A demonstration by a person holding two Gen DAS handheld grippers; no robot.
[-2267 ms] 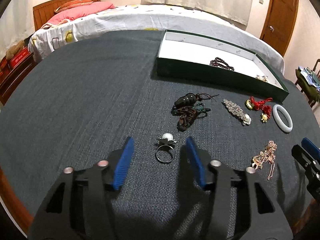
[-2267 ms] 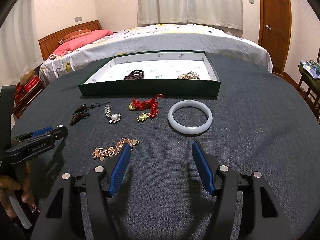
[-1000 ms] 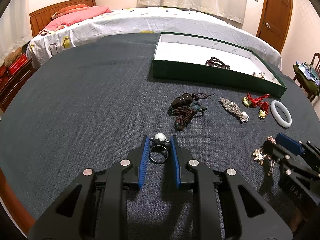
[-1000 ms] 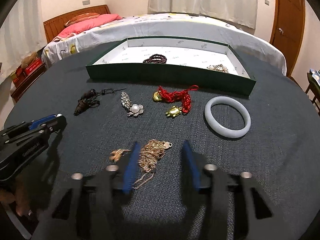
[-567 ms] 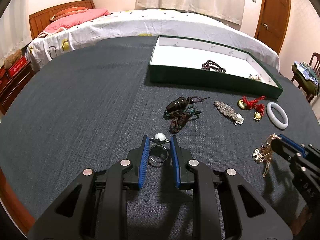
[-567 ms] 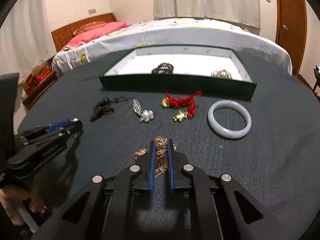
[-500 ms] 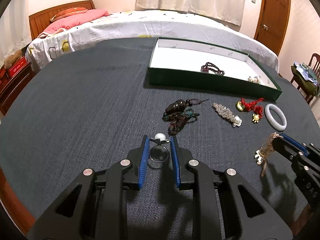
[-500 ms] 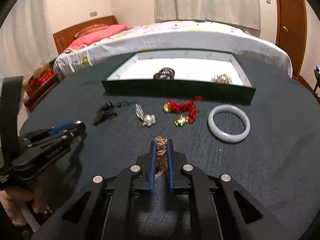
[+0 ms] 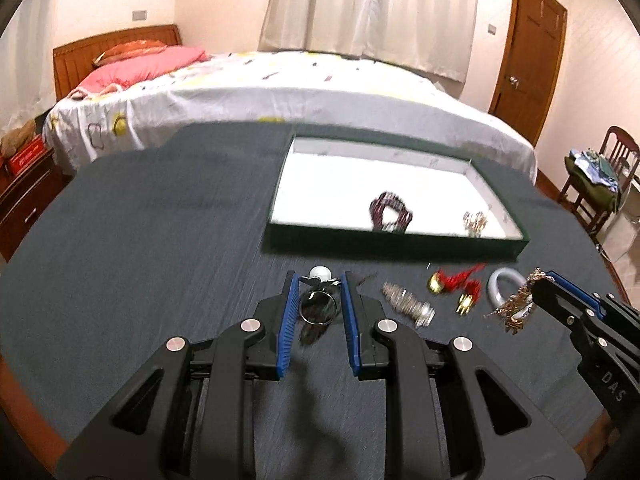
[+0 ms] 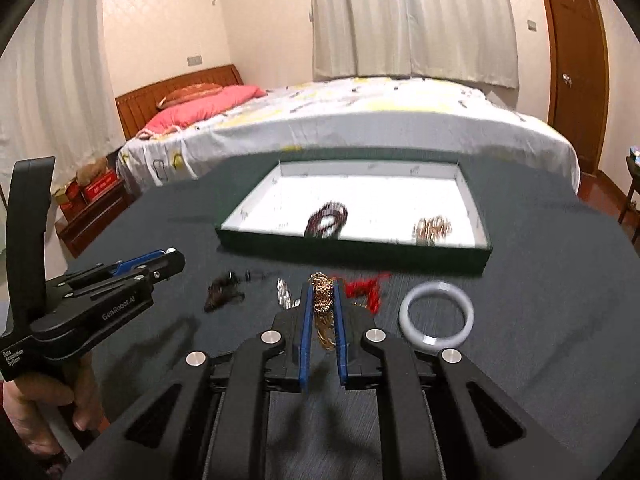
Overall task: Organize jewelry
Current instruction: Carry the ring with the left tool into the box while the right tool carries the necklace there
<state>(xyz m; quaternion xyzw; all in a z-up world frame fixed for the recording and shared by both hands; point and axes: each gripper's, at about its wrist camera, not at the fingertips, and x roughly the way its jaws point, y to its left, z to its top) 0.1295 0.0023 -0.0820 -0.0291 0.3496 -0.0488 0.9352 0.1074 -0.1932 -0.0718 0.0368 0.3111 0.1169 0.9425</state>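
My left gripper point(image 9: 319, 286) is shut on a silver ring with a pearl point(image 9: 318, 300) and holds it above the dark table. My right gripper point(image 10: 321, 290) is shut on a gold chain point(image 10: 322, 304), also lifted; it shows at the right of the left wrist view point(image 9: 514, 308). The green tray with a white floor point(image 9: 384, 242) lies ahead and holds a dark bead bracelet point(image 9: 390, 210) and a small gold piece point(image 9: 475, 222).
On the table before the tray lie a dark corded pendant point(image 10: 222, 294), a silver brooch point(image 9: 408, 304), a red-corded charm point(image 9: 460, 282) and a white bangle point(image 10: 436, 316). A bed point(image 9: 280, 92) stands behind the table, a chair point(image 9: 596, 184) at the right.
Both grippers closed on their pieces, the left on the ring and the right on the gold chain, then lifted them and moved forward toward the tray.
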